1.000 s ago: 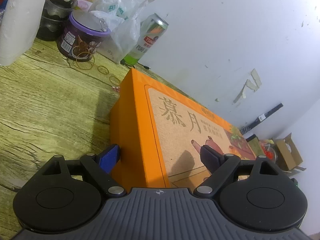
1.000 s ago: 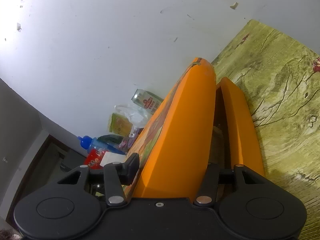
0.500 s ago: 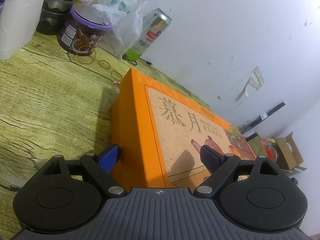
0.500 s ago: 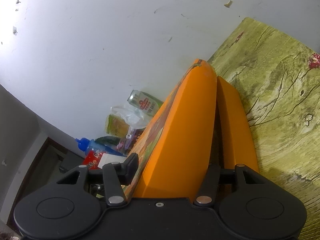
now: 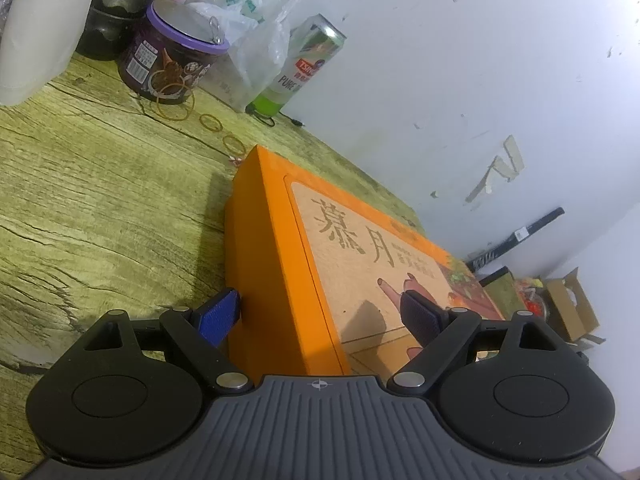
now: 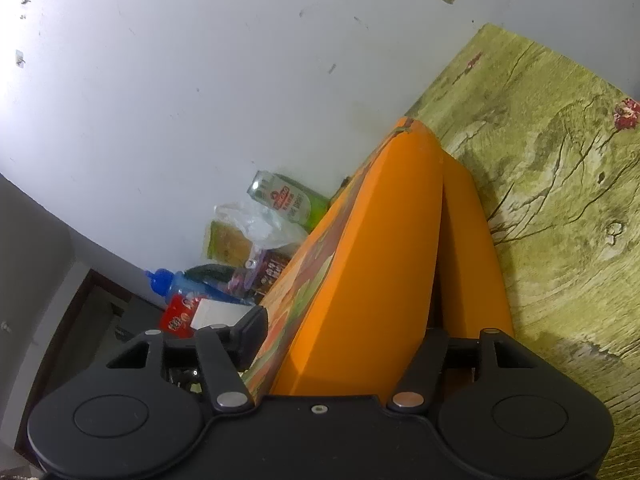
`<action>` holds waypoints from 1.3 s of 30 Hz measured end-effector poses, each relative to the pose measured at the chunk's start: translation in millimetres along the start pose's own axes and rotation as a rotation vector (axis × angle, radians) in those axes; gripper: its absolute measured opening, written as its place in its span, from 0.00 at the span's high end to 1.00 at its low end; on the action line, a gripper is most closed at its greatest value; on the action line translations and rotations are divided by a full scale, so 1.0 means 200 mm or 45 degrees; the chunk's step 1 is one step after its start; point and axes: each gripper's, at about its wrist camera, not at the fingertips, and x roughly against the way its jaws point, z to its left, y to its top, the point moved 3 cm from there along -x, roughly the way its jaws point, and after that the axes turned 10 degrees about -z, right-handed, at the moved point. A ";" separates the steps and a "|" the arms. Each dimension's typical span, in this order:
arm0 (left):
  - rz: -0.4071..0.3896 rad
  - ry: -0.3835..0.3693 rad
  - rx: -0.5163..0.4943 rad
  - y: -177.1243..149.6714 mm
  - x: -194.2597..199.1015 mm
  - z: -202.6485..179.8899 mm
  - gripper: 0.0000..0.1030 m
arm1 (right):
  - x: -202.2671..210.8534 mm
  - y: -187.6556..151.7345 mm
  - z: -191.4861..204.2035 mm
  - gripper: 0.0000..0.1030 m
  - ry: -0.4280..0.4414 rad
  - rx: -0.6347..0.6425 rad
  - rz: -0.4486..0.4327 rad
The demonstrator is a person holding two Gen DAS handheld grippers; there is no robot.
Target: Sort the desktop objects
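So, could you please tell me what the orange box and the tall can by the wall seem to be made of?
The orange box looks like matte cardboard: flat colour, crisp folded edges, and a paper-like printed panel on its lid. The can appears to be thin metal with a glossy printed coat: its rim is silvery and the side catches light.

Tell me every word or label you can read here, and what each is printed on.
"慕月": large characters on the lid of the orange box.
"PURE": on the green can by the wall; the red badge above it starts "TSI", the rest cut off.
Smaller print beside the box's large characters: too small to read.
Label and barcode on the purple-lidded jar: blurred.
Green print on the plastic bag: unreadable.
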 end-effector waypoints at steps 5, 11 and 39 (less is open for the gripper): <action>-0.031 -0.048 -0.001 0.01 0.04 0.00 0.14 | -0.01 0.01 0.01 0.35 -0.028 -0.007 0.058; -0.054 -0.095 -0.004 0.00 0.08 -0.01 0.14 | -0.01 0.00 0.01 0.22 -0.047 -0.034 0.125; 0.050 -0.022 -0.104 -0.07 0.05 -0.05 0.13 | 0.13 -0.11 0.14 0.18 -0.173 0.208 0.174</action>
